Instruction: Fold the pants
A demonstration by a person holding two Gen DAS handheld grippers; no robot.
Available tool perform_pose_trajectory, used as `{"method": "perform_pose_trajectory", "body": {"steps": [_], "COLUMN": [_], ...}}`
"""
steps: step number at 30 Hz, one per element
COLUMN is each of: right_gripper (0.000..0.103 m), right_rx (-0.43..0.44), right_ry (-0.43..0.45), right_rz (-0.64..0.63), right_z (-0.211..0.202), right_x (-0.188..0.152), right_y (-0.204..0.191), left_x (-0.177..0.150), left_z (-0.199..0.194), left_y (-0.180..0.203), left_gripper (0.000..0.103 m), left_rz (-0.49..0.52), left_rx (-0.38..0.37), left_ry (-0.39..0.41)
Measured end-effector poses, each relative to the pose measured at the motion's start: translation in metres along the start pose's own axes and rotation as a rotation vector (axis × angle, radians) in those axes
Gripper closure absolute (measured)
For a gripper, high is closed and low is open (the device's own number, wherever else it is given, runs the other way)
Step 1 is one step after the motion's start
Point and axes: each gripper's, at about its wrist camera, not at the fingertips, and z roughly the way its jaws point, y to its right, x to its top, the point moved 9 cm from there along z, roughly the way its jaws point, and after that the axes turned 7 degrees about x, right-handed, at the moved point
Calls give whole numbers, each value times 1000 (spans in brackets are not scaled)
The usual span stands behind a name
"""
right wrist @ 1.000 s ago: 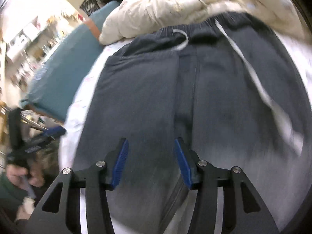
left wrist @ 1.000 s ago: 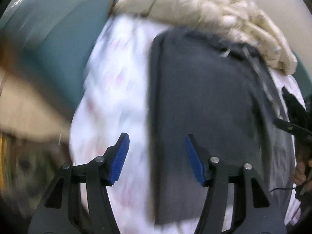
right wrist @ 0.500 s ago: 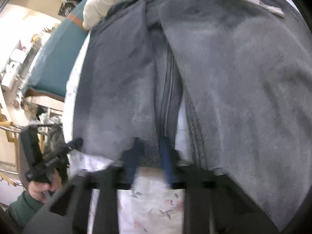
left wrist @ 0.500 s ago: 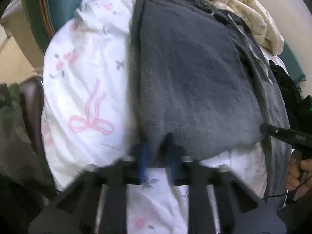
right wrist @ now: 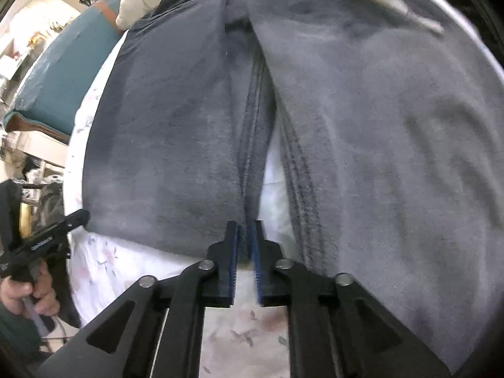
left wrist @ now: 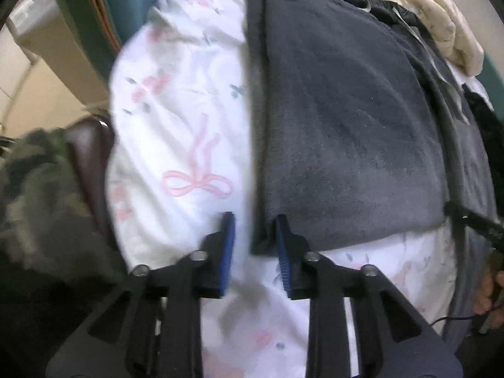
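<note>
The dark grey pants [left wrist: 346, 132] lie spread on a flowered bedsheet [left wrist: 176, 119], waistband up by a cream quilt [left wrist: 441, 25]. One leg looks folded up already, its fold edge nearest the grippers. The left gripper [left wrist: 255, 242] stands parted at that fold's outer corner, the cloth edge between its pads but not pinched. The right gripper [right wrist: 245, 249] is nearly closed on the inner corner (whether it truly bites cloth, I can't quite tell). Two corners taken, so the leg lifts evenly.
</note>
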Motion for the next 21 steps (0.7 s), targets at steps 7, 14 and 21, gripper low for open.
{"method": "perform_pose_trajectory", "body": {"steps": [7,14,21], "right_gripper": [90,103,95], "right_rx": [31,-31,-42], "right_ry": [145,46,75], "right_rz": [-126,-149,-129], "right_z": [-27,29,-33], "right_x": [8,-8,-26], "right_y": [-46,-22,-15], "left_x": [12,-3,-14], "left_z": [-24,17,-13], "left_y": [48,40,40], "left_gripper": [79,78,78], "left_rz": [62,94,36], "left_rx": [-139,-35,61], "left_ry": [125,-6,-55]}}
